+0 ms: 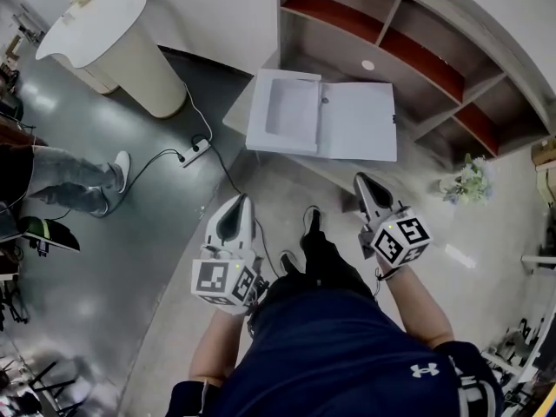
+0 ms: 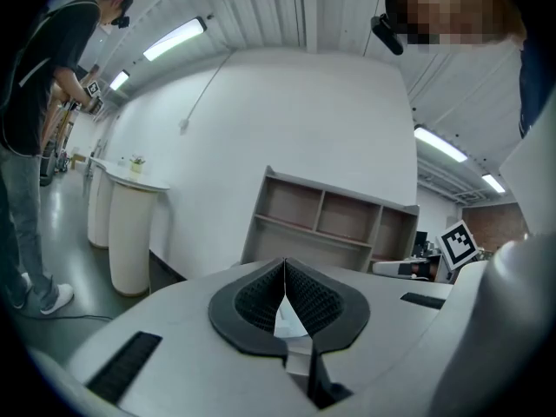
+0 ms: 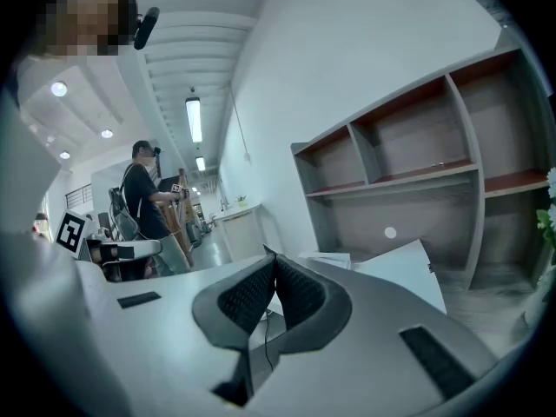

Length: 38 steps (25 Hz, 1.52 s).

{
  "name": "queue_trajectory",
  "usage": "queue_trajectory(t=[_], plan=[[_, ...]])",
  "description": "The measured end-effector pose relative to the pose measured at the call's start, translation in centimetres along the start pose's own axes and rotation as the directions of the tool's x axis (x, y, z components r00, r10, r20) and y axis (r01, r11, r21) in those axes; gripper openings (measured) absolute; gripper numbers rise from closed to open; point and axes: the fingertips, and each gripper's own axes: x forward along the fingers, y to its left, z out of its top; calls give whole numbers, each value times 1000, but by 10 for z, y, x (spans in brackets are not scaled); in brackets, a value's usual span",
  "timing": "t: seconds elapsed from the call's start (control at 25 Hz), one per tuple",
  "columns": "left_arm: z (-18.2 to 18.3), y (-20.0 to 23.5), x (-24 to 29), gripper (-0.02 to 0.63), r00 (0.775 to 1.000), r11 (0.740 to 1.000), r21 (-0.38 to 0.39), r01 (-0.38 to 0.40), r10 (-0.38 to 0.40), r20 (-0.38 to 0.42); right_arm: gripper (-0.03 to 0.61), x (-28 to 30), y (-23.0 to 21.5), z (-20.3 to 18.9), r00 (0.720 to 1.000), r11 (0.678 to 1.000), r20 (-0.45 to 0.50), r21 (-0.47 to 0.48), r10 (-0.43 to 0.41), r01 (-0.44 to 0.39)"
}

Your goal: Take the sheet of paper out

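Sheet (image 1: pixel 289 109) untouched, task barely begun.
It seems to lie in left half of open folder (image 1: pixel 358 122); left gripper (image 1: pixel 241 201) and right gripper (image 1: pixel 362 181), both pressed together and empty, hover just short of that folder.

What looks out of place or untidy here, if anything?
Nothing is spilled or broken. Only a black cable from the power strip trails loose across the floor, toward the person's shoe.
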Motion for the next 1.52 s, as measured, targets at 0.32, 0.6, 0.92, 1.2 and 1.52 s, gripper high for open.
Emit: queue_trajectory(t=[0.32,0.6,0.92,1.2,1.52], plan=[[8,28,54,17,998,997,43,-61,62,-31,14,72,-45,-4,1000,1000,-25,-4,7,-7],[13,46,122,17,994,994,74,-82,87,-66,14,136,-94,-11,996,1000,-86,9,17,-17],[3,67,182,17,981,988,90,-124,135,-139,14,205,-148,-42,979,990,-195,137,52,-26],[-4,86,221,17,970,987,56,-152,160,-182,15,255,-181,-67,957,966,-278,257,85,-11],[-27,118,258,17,960,993,40,-109,116,-253,29,292,-203,-97,941,926,-335,367,43,88]])
